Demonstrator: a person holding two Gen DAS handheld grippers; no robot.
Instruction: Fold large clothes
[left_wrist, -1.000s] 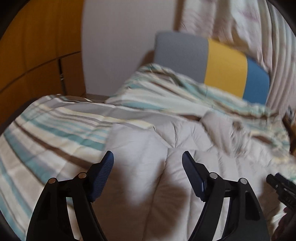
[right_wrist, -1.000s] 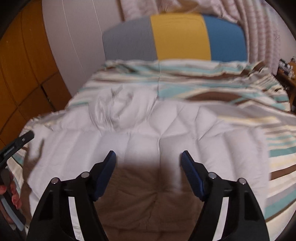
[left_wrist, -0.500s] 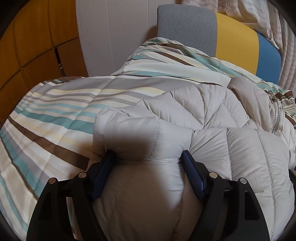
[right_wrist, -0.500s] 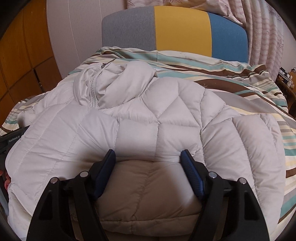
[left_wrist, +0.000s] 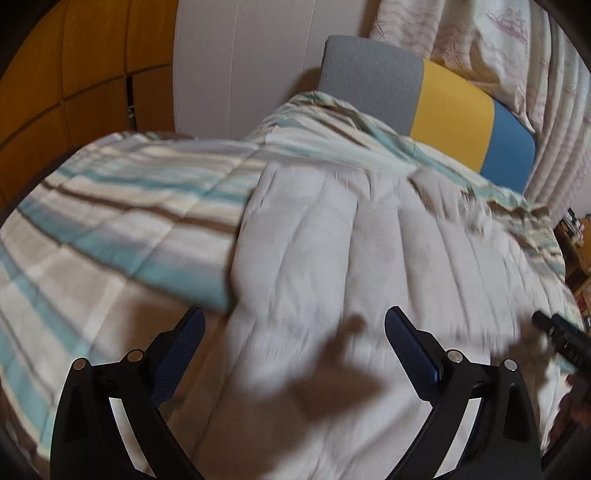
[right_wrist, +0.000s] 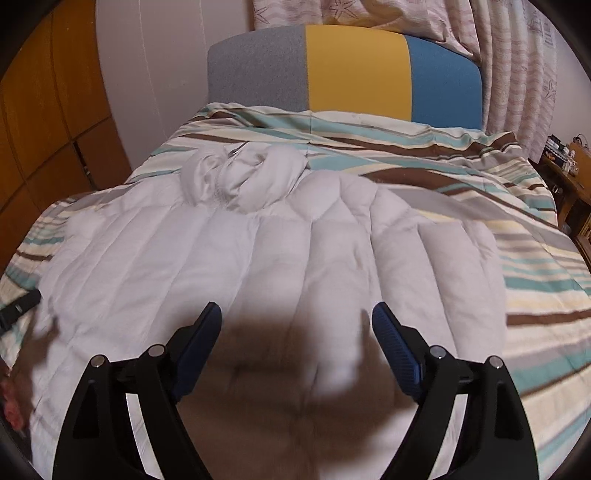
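Jacket (right_wrist: 258, 258) lies spread on bedspread (right_wrist: 535, 295), striped margins free either side.

Left wrist view: jacket (left_wrist: 332, 258) and bedspread (left_wrist: 110, 229) motion-blurred. Jacket's near hem cut off at lower edge. Small items on shelf (right_wrist: 565, 155), upper right of the right wrist view, unidentifiable.

A bed fills the room, covered by a striped quilt (right_wrist: 424, 147) in teal, brown, cream and grey bands. At its far end stands a padded headboard (right_wrist: 343, 70) in three blocks: grey, yellow and blue from left to right. Behind it hang pale patterned curtains (right_wrist: 517, 66) with starfish prints. A plain white wall panel (left_wrist: 236, 70) sits left of the headboard, and beside that orange-brown wooden cabinet doors (left_wrist: 66, 74). At the right edge a low wooden shelf (right_wrist: 569, 162) holds small, cluttered items too tiny to make out.
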